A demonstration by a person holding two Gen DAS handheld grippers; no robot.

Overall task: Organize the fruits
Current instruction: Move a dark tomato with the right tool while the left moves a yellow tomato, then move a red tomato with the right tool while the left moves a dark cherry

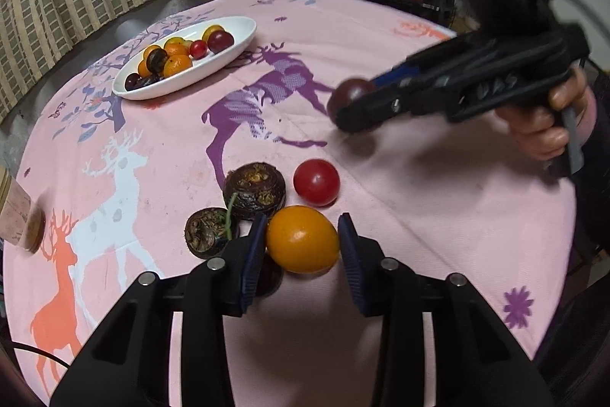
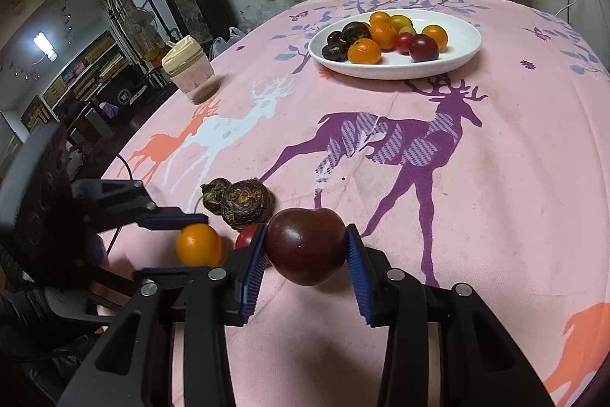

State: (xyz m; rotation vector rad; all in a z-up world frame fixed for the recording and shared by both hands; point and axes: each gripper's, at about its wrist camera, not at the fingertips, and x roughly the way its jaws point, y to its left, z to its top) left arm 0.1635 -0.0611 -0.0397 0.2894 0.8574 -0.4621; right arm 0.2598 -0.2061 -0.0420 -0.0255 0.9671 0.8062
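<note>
A dark plum [image 2: 307, 246], smooth and likely bruisable, is being held across its widest part by the right gripper [image 2: 307, 254], above the worktop's [image 2: 495, 178] near edge. An orange kumquat [image 1: 302, 239], small and firm, is being straddled by the open left gripper [image 1: 301, 246]. Mixed fruit is being collected in the white plate [image 2: 463, 54] toward the far edge.
</note>
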